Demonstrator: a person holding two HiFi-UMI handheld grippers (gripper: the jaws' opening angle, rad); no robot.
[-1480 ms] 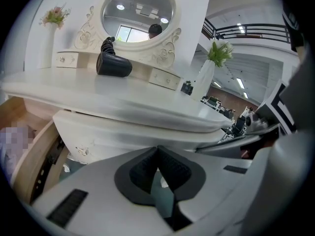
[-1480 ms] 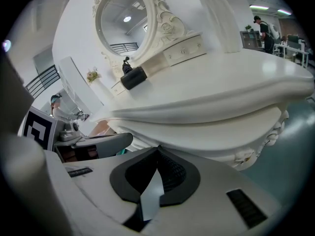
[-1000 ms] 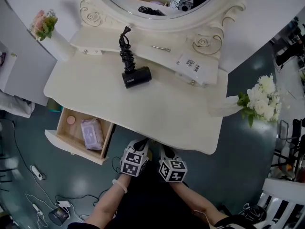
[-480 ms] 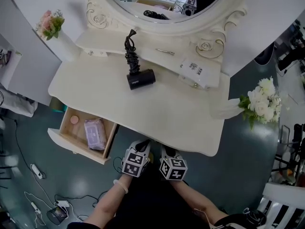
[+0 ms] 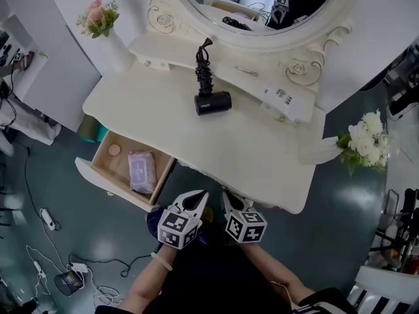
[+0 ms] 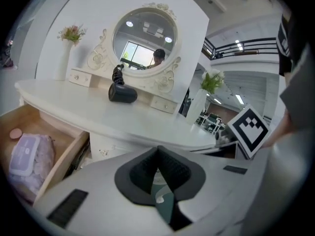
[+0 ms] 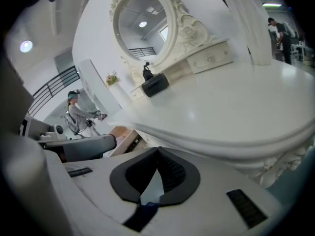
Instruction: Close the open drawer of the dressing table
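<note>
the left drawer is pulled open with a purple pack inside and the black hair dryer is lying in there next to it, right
Not quite. The drawer is open with the purple pack inside, but the black hair dryer lies up on the tabletop, not in the drawer. Beside the pack is only a small pink round item. The head view shows this.

Overhead, steeply down on worktop [image 5: 262, 142]; from left tool [image 5: 194, 200] and right tool [image 5: 229, 201], low, near, across same worktop ahead.
</note>
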